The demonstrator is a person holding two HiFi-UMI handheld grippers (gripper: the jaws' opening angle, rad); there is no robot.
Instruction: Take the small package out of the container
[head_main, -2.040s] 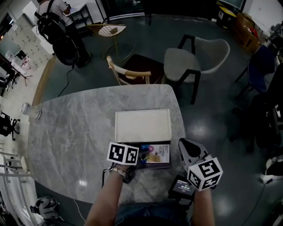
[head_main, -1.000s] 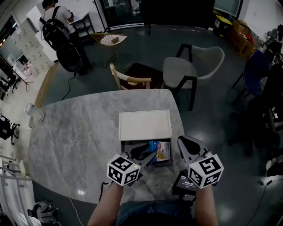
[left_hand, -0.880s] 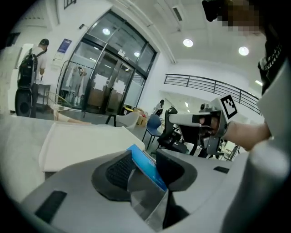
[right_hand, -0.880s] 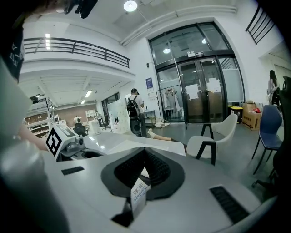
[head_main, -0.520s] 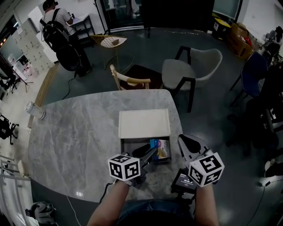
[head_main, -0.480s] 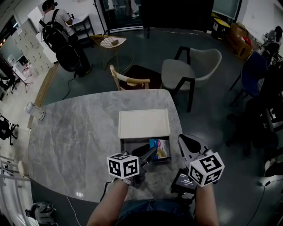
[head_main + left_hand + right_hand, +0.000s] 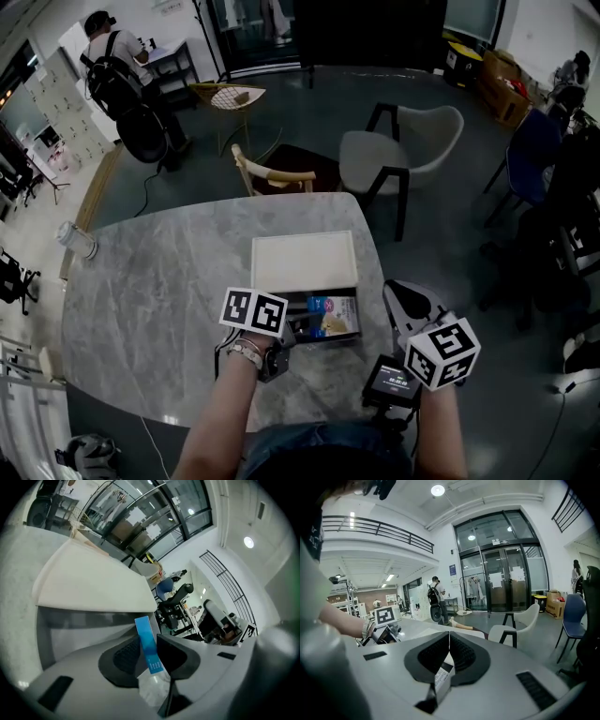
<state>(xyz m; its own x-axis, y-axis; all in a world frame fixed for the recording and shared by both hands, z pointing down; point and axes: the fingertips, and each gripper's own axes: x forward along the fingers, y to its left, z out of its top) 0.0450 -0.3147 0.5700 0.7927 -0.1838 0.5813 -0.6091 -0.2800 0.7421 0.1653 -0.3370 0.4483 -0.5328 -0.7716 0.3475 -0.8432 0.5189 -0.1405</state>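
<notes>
An open grey container (image 7: pixel 357 320) lies near the marble table's front edge, with colourful packets (image 7: pixel 330 317) inside it. Its white lid (image 7: pixel 305 262) lies just beyond it. My left gripper (image 7: pixel 298 324) reaches into the container's left part, and its jaws have just been closing. In the left gripper view they (image 7: pixel 147 654) now pinch a small package (image 7: pixel 146 641) with a blue top strip and a clear body. My right gripper (image 7: pixel 410 302) hovers off the table's right edge. Its jaws (image 7: pixel 449 651) are shut on a small white packet (image 7: pixel 442 679).
The table (image 7: pixel 159 281) ends just right of the container. A white chair (image 7: pixel 403 141) and a wooden chair (image 7: pixel 277 173) stand beyond its far edge. A glass jar (image 7: pixel 73 236) sits at the far left edge. A person with a backpack (image 7: pixel 117 84) stands far off.
My left gripper has rolled so its marker cube faces up and has dipped into the container. Its jaws have narrowed onto the package. The right gripper has stayed put.
</notes>
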